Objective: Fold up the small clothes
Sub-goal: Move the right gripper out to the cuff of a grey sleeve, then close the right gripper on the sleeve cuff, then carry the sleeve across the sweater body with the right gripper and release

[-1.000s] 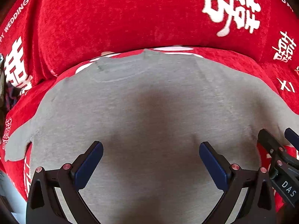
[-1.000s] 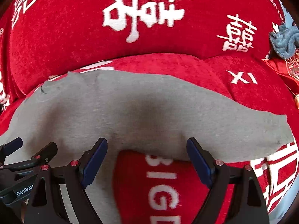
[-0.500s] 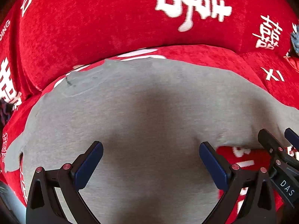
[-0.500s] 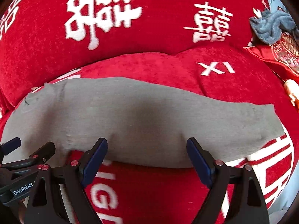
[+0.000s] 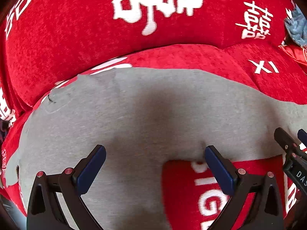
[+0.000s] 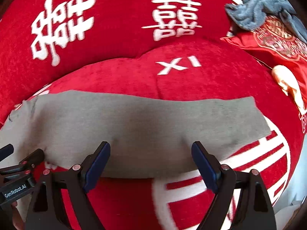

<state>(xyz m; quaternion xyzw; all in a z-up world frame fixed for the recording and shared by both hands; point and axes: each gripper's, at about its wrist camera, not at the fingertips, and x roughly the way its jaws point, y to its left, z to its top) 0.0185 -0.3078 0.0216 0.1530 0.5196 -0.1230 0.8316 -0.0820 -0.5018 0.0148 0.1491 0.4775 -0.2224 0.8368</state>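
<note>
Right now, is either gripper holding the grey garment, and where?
Nothing is held. The left gripper and right gripper are both open over the grey garment, fingers wide apart and not pinching it.

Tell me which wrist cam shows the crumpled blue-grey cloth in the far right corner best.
Right wrist. There the blue-grey cloth shows nearly whole, bunched against the red backrest above a red embroidered item. The left wrist view catches only a cropped bit of it at the right edge.
</note>
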